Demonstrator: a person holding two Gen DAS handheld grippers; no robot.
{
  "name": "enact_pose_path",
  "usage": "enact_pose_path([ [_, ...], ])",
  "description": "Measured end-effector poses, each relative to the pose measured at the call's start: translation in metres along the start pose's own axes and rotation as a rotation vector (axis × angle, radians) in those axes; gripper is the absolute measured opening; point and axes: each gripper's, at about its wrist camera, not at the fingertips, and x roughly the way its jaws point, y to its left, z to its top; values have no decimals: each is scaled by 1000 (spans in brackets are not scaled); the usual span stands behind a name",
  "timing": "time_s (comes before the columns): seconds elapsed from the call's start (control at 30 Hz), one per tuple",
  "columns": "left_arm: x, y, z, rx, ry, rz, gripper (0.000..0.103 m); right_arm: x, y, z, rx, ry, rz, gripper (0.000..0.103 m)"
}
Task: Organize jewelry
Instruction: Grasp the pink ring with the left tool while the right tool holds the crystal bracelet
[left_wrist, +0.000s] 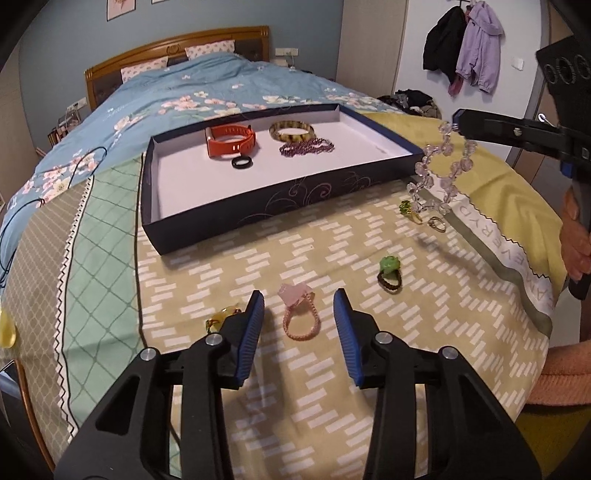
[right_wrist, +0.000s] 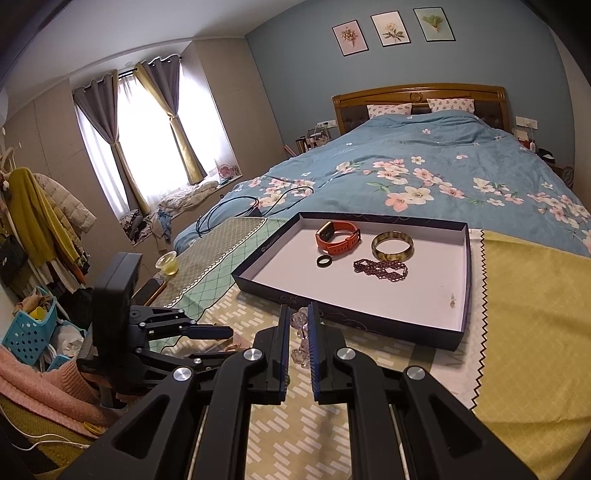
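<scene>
A pink beaded ring (left_wrist: 300, 314) with a pale pink stone lies on the patterned cloth. My left gripper (left_wrist: 299, 298) stands open around it, with a gap between each blue pad and the ring. My right gripper (left_wrist: 458, 122) is shut on a clear bead bracelet (left_wrist: 439, 166), which hangs above the cloth to the right of the tray; the same beads (right_wrist: 300, 321) show between its pads (right_wrist: 298, 314). The dark blue tray (left_wrist: 258, 206) holds an orange watch (left_wrist: 231, 142), a tortoiseshell bangle (left_wrist: 291, 131), a purple bead bracelet (left_wrist: 306, 147) and a black ring (left_wrist: 242, 161).
On the cloth lie a green-stone ring (left_wrist: 389, 271), an amber ring (left_wrist: 221, 317) half hidden by my left finger, and two small rings (left_wrist: 410, 210) under the hanging beads. A cup (right_wrist: 167, 263), a phone (right_wrist: 149, 290) and a cable (right_wrist: 236, 206) are left of the tray.
</scene>
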Motion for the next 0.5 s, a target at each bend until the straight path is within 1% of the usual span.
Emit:
enact_pose_path([
  [0.03,4,1,1,-5,13,4,35,1,0,0,2,2,3,8],
  [0.13,6,3,4,-18,15,1,32,3,-1,0,3,1,0,8],
  [0.27,6,5,4,-26,14,2,18,4,-4,1,12,1,0,8],
  [0.47,1,7,5,-34,-4,-13,16,5,-6,3,16,-6,-3,8],
  [0.5,-2,7,5,-33,-11,-17,14,5,-6,4,17,-8,-4,8],
])
